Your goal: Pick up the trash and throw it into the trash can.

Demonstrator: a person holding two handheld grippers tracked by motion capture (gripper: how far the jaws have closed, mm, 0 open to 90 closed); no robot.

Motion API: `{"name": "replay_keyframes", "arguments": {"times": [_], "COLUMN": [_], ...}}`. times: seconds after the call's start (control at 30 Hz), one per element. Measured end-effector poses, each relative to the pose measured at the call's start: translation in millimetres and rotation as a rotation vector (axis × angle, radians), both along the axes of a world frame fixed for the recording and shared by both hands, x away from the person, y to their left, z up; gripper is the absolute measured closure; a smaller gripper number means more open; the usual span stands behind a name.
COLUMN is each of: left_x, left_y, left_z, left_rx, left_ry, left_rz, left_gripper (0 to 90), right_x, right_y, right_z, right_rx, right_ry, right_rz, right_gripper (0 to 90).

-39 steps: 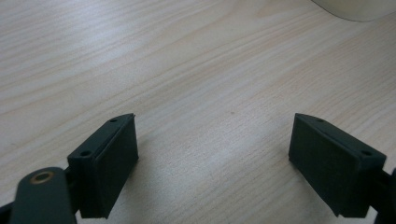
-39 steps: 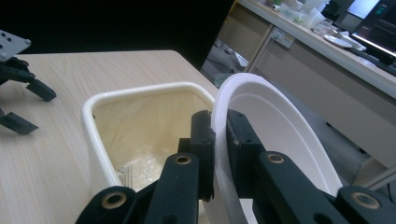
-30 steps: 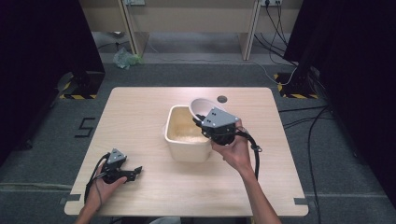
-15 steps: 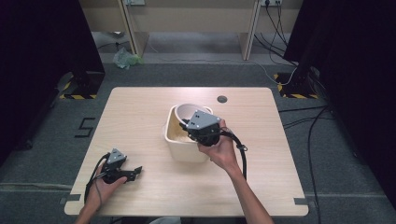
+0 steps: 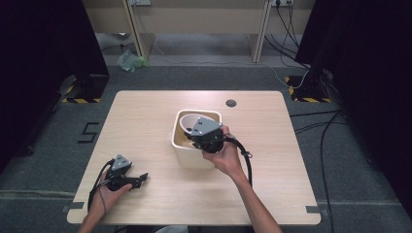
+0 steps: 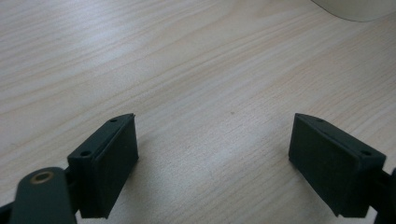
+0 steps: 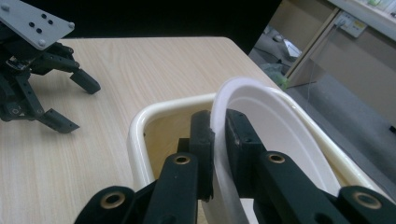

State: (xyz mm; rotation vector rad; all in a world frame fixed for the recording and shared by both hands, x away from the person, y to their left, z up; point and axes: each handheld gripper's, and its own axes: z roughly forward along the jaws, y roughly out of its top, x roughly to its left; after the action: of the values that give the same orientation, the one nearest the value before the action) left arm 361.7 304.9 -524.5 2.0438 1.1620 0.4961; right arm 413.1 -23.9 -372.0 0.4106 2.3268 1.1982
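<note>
Right gripper (image 7: 219,140) clamped white plate (image 7: 275,135) by rim, edge-on, held over cream tub (image 5: 194,153) mid-table, likely for lowering inside. Left gripper (image 5: 138,180) rested on table (image 5: 145,116), jaws spread, empty, idle.

One readable mark: a black figure "5" (image 5: 88,132) taped on the grey carpet floor (image 5: 53,145), just left of the light wooden table (image 5: 145,111) in the high view. Nothing legible on the cream plastic tub (image 5: 187,156), nor in either gripper view.
</note>
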Motion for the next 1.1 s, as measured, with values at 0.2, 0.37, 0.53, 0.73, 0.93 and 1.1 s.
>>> {"name": "replay_keyframes", "arguments": {"times": [0.2,0.37,0.53,0.73,0.93,1.1], "left_x": [0.0,-0.1,-0.1,-0.1,-0.1,-0.1], "left_y": [0.0,-0.1,0.0,-0.1,-0.1,-0.1], "left_z": [0.0,0.0,0.0,0.0,0.0,0.0], "left_rx": [0.000,0.000,0.001,0.000,0.000,0.000], "left_ry": [0.000,0.000,0.000,0.000,0.000,0.000], "left_rz": [0.000,0.001,0.000,0.000,0.001,0.001], "left_gripper": [14.8,14.8,14.8,14.8,14.8,14.8], "right_x": [1.3,-0.9,-3.7,-1.2,-0.3,-0.9], "right_y": [1.1,-0.1,-6.2,-13.9,-21.0,-35.0], "right_z": [-5.7,-2.9,1.5,2.1,-0.7,-3.0], "right_rx": [0.036,0.046,0.045,0.056,0.082,0.135], "right_ry": [0.041,0.035,0.017,0.026,0.044,0.071], "right_rz": [0.004,-0.002,-0.048,-0.085,-0.121,-0.179], "right_gripper": [70.3,63.6,58.4,51.9,46.6,40.2]}}
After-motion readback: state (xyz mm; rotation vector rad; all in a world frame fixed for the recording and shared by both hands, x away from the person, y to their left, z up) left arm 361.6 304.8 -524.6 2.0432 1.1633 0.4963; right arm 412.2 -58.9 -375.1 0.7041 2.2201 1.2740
